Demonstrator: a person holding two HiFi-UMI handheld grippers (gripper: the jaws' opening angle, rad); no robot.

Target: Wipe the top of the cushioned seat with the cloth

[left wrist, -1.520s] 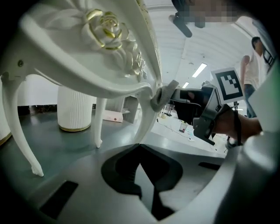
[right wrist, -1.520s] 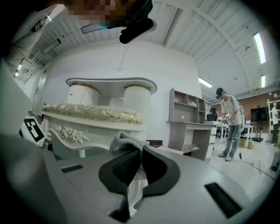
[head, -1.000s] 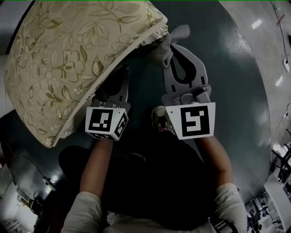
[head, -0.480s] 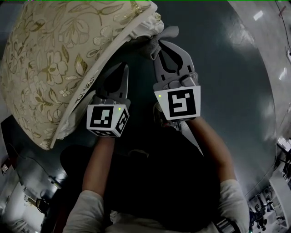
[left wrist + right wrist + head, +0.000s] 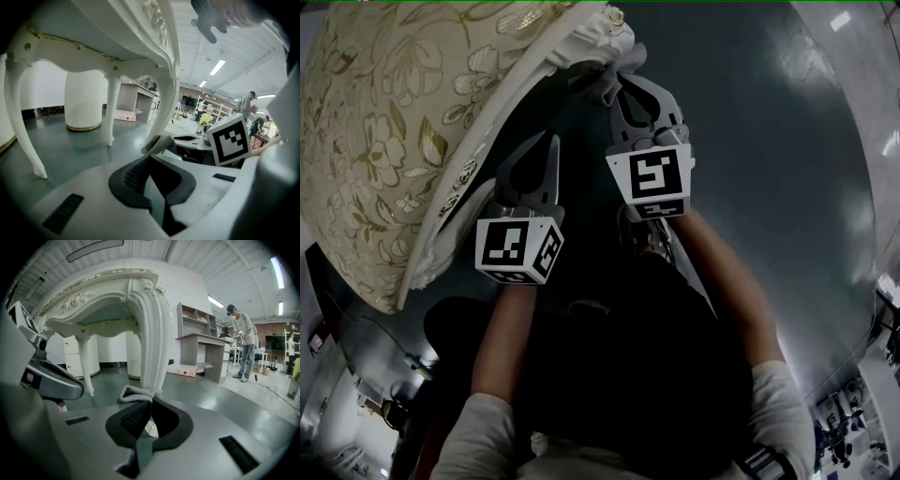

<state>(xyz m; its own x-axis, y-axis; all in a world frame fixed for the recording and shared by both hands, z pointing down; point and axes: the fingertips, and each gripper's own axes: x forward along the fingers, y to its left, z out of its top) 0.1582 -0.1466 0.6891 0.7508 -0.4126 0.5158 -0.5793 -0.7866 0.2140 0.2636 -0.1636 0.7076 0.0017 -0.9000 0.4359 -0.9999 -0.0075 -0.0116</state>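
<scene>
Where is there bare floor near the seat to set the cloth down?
Bare floor lies right of the right gripper, and under the seat between its white legs. Crowded by the corner leg: the left gripper and the held cloth sit there.

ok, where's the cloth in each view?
Head view: cloth top centre, at the right gripper's tips, under the seat's corner.
Left gripper view: centre, by the white corner leg.
Right gripper view: lower centre, pinched in the jaws.
Shared landmark: that leg.
</scene>
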